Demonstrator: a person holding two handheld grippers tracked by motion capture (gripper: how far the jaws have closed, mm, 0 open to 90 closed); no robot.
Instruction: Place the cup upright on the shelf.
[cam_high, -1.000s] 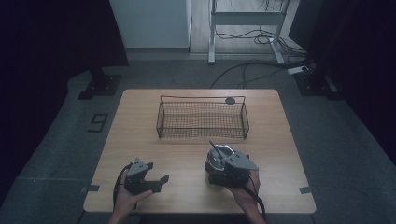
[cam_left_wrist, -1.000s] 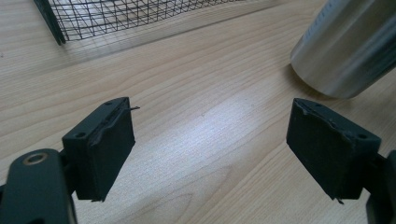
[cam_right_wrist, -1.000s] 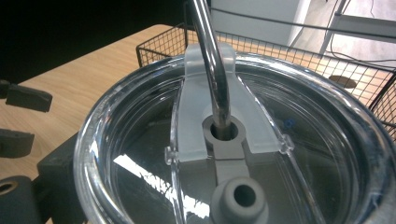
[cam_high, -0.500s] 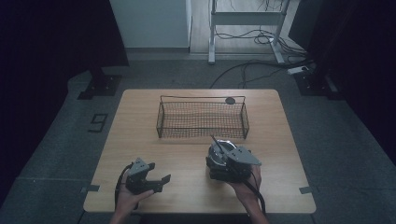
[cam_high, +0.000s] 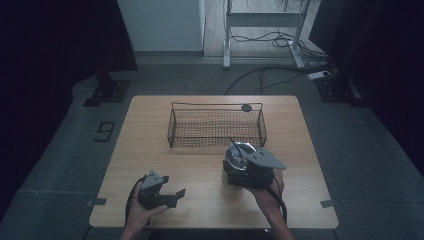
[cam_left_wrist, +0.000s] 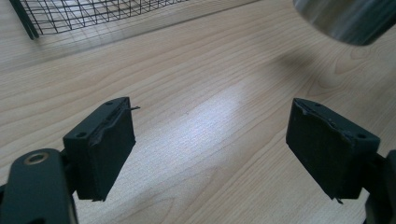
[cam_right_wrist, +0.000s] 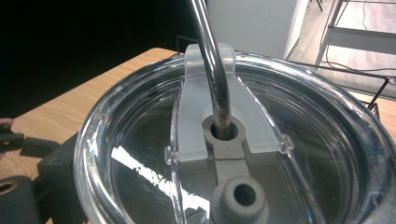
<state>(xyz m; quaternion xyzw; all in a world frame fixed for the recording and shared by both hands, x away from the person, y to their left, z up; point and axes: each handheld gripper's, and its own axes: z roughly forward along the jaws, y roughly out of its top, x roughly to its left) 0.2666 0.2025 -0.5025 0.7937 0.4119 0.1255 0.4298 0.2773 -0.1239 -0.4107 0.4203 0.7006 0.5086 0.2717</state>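
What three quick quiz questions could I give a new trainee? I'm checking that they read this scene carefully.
1. True or false: the left gripper holds the wire basket.
2. What passes through the clear lid of the steel tumbler?
A. a spoon
B. a metal straw
C. a cable
3. Fill in: the right gripper is shut on the ____.

Key:
1. False; its jaws stand wide open over bare table.
2. B
3. steel tumbler
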